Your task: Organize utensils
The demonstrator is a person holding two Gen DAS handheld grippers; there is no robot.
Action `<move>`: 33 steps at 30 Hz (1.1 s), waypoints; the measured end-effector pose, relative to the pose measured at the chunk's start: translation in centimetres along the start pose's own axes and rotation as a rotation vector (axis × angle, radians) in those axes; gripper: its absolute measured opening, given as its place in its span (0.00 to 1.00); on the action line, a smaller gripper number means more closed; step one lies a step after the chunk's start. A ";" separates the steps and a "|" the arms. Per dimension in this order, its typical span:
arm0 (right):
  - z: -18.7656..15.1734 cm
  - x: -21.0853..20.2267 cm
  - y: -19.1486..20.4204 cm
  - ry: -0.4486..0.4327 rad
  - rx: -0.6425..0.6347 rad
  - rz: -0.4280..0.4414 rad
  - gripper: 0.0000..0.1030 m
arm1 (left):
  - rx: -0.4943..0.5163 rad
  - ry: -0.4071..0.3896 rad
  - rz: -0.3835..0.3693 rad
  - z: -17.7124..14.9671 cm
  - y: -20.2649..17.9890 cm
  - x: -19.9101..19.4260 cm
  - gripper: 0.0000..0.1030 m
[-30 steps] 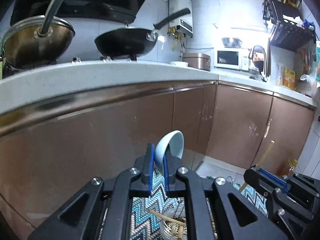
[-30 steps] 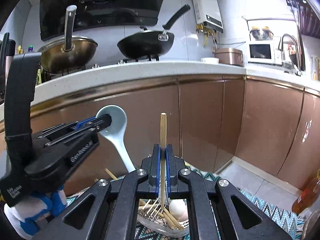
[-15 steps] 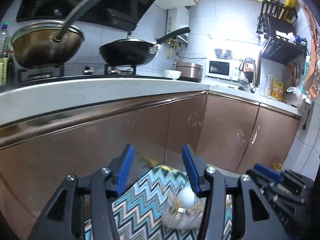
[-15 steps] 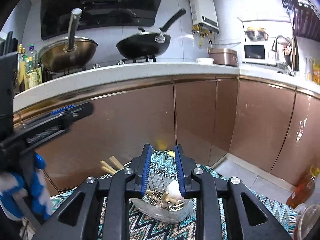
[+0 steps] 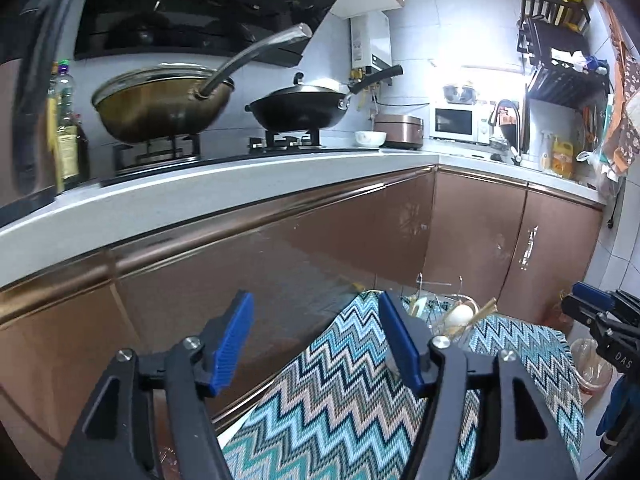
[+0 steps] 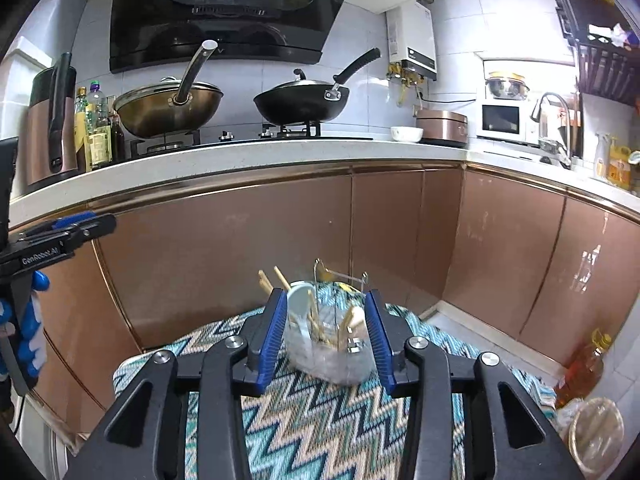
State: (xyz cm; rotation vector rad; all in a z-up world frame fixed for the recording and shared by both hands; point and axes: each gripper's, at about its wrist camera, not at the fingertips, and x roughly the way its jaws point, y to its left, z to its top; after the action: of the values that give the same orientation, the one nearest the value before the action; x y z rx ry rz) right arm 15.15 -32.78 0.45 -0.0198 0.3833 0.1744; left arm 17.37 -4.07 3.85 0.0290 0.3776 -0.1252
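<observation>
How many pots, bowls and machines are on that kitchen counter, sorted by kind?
Pans on the stove: 2, a brass-coloured wok and a black wok
White bowl: 1
Rice cooker: 1
Microwave: 1
Total: 5

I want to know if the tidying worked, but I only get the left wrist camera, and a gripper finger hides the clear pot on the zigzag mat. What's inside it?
Observer: In the right wrist view, the clear pot holds a pale blue spoon and wooden chopsticks.
Operator: Is the right gripper grabbing anything?
Observer: No. The right gripper has its jaws opening with nothing pinched. The pot sits out past its blue pads, untouched.
Operator: What's the blurry dark thing at the counter's left end?
Observer: A tall brown jug with a black handle, standing beside some bottles.
</observation>
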 end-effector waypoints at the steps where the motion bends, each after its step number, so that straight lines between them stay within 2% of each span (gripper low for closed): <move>1: -0.3 -0.4 0.0 0.003 0.003 -0.007 0.41 | 0.006 -0.001 0.001 -0.3 -0.1 -0.5 0.63; 9: -2.3 -4.9 -0.2 -0.004 0.034 -0.053 0.61 | 0.034 -0.034 0.011 -1.3 -0.8 -4.9 0.71; 14: -2.9 -6.7 -0.9 -0.007 0.058 -0.077 0.67 | 0.049 -0.070 0.013 -1.2 -1.1 -7.1 0.79; 33: -4.5 -8.8 -0.3 -0.008 0.008 -0.160 0.79 | 0.082 -0.096 0.047 -4.1 -2.9 -7.6 0.80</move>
State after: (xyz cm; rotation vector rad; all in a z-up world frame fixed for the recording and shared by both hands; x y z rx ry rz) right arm 5.51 -34.76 -0.49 -0.0417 0.3728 0.0151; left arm 8.54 -5.81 2.80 0.1120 0.2751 -0.0955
